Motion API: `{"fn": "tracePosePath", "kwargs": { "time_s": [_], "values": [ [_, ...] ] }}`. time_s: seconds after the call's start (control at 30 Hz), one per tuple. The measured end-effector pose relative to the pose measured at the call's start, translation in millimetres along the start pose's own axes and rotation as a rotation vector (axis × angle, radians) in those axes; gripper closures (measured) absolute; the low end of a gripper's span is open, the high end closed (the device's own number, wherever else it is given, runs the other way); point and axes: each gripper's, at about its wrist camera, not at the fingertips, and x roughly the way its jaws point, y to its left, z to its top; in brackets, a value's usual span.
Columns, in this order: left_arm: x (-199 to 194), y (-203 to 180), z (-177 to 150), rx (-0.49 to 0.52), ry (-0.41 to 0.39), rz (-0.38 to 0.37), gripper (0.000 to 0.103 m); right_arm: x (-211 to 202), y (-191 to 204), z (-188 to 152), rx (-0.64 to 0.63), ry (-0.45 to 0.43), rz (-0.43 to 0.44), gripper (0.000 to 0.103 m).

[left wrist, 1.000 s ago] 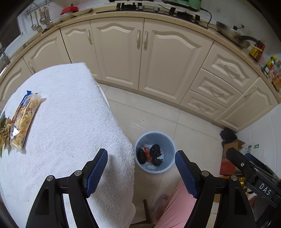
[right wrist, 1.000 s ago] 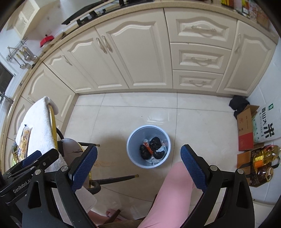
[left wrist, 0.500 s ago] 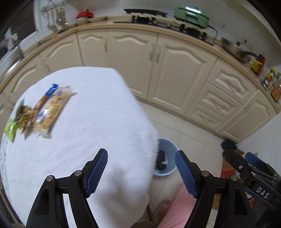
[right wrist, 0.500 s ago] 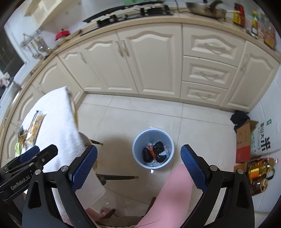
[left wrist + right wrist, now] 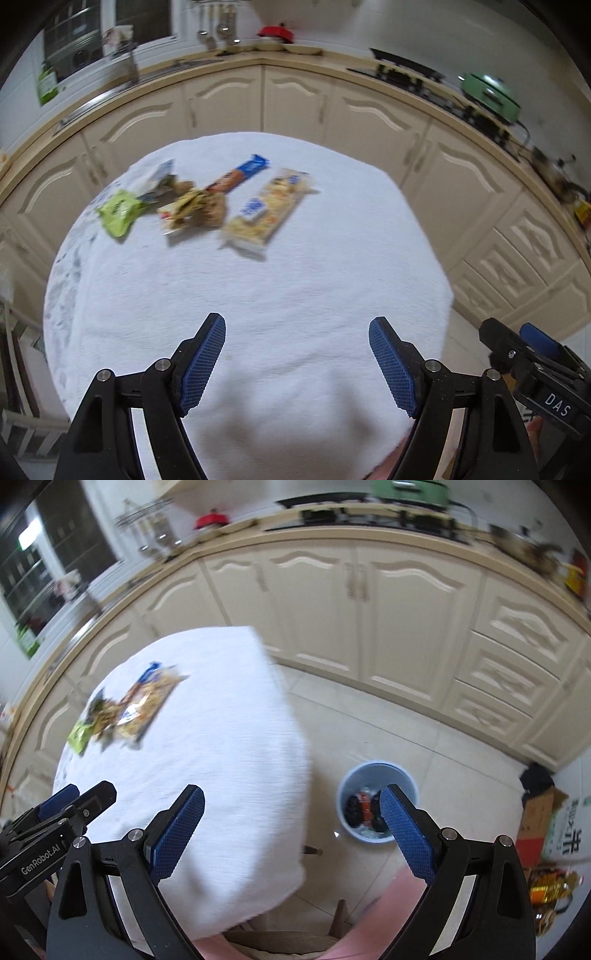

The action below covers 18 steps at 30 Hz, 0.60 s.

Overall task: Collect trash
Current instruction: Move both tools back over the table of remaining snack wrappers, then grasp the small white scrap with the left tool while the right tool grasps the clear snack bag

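Observation:
Several wrappers lie at the far side of the white-towelled table (image 5: 258, 295): a yellow snack pack (image 5: 267, 210), a blue-and-orange bar wrapper (image 5: 238, 173), a crumpled brown wrapper (image 5: 192, 210) and a green packet (image 5: 120, 210). They also show, blurred, in the right wrist view (image 5: 125, 705). My left gripper (image 5: 297, 334) is open and empty above the table's near part. My right gripper (image 5: 291, 805) is open and empty over the table's right edge. The blue trash bin (image 5: 378, 771) stands on the floor to the right and holds dark trash.
Cream kitchen cabinets (image 5: 354, 613) curve round the back under a counter with a hob and green appliance (image 5: 489, 94). A cardboard box and bags (image 5: 546, 819) sit on the floor at right. A pink-clad leg (image 5: 391, 915) and a chair are below.
Both grippers have swung left, from above the bin to over the table. The wrappers have come to the middle of the left wrist view. Both stay open.

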Motion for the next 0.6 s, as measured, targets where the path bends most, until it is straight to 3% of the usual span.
{"fn": "tracePosePath", "kwargs": {
  "time_s": [0.27, 0.6],
  "values": [
    [-11.1, 64.2, 6.8, -0.116, 0.003, 0.066, 0.027, 29.3, 67.1, 14.0, -0.105, 0.051, 0.055, 0.006],
    [17.2, 137.4, 45.5, -0.225, 0.032, 0.101, 0.027, 88.4, 133.5, 46.8, -0.157, 0.152, 0.073, 0.006]
  ]
}}
